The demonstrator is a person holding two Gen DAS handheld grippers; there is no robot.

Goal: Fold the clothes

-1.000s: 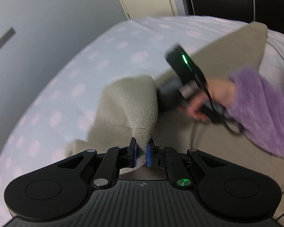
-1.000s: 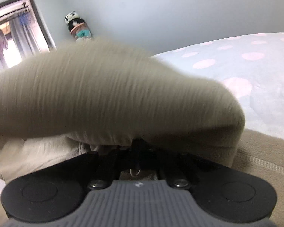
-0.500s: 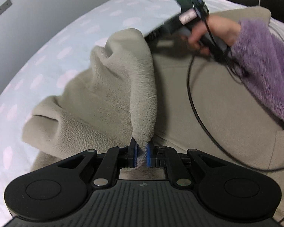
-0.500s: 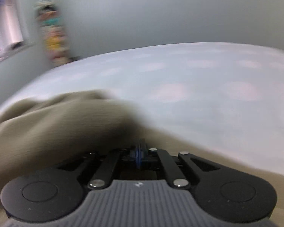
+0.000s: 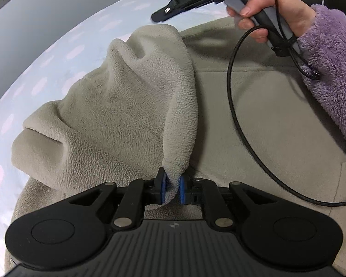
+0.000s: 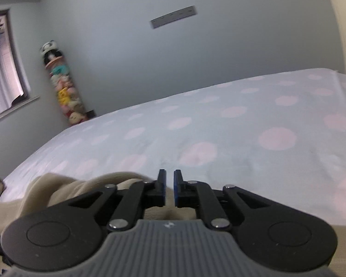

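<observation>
A beige fleece garment [image 5: 117, 106] lies on the bed, one edge folded over and raised in a ridge. My left gripper [image 5: 171, 188] is shut on the near end of that raised fold. In the left wrist view my right gripper [image 5: 166, 13] hovers above the garment's far edge, held by a hand [image 5: 281, 9] in a purple fuzzy sleeve [image 5: 329, 64]. In its own view my right gripper [image 6: 169, 188] stands slightly open with nothing between the pads. The garment [image 6: 64, 189] bunches low on its left.
A pale blue bed sheet [image 6: 219, 127] with pink dots stretches ahead to a grey wall. A black cable [image 5: 230, 97] loops from the right gripper across the garment. A column of plush toys [image 6: 64, 92] and a window [image 6: 2, 69] stand at far left.
My right gripper let go of the fleece, opened slightly and lifted off it. The fold it carried now lies on the garment. My left gripper kept its hold.
</observation>
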